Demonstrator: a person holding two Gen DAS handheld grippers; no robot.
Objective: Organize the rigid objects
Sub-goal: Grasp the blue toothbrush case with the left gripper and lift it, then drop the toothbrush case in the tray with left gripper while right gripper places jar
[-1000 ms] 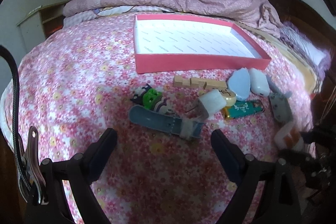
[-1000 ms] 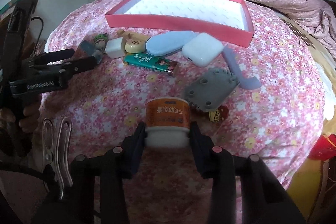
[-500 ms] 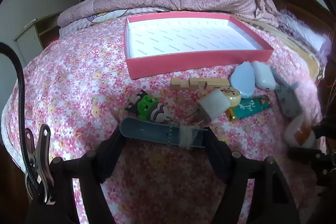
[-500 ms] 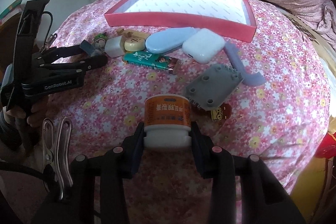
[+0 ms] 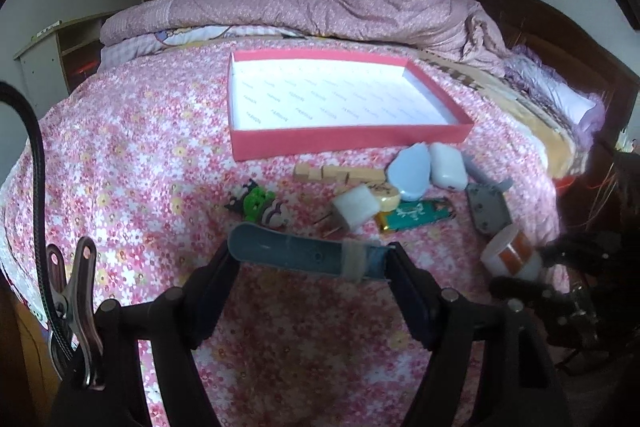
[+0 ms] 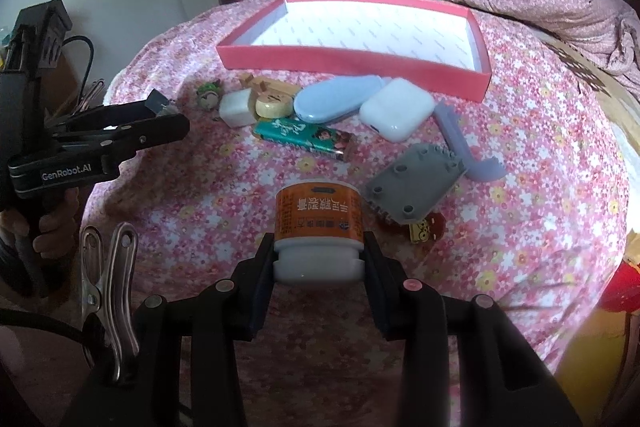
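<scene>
My left gripper (image 5: 312,259) is shut on a long blue-grey strip (image 5: 288,251), gripped end to end and held just above the flowered bedspread. The same gripper shows at the left of the right wrist view (image 6: 170,113). My right gripper (image 6: 319,251) is shut on a white jar with an orange label (image 6: 319,211), pads pressing on its white lid end. That jar (image 5: 510,253) also appears at the right of the left wrist view. A shallow red box (image 5: 348,139) with a white inside lies farther back on the bed, with nothing in it.
Between the grippers and the box lie wooden blocks (image 5: 340,173), small cartoon figures (image 5: 256,203), a white cube (image 5: 354,207), a light blue case (image 5: 410,173), a white case (image 5: 446,167), a green pack (image 5: 416,215), a grey plate (image 5: 488,211) and a lavender comb (image 6: 460,143). A rumpled quilt lies behind the box.
The left gripper came down over the blue-grey strip, closed on its two ends and raised it off the bedspread. The right gripper kept still with the jar.
</scene>
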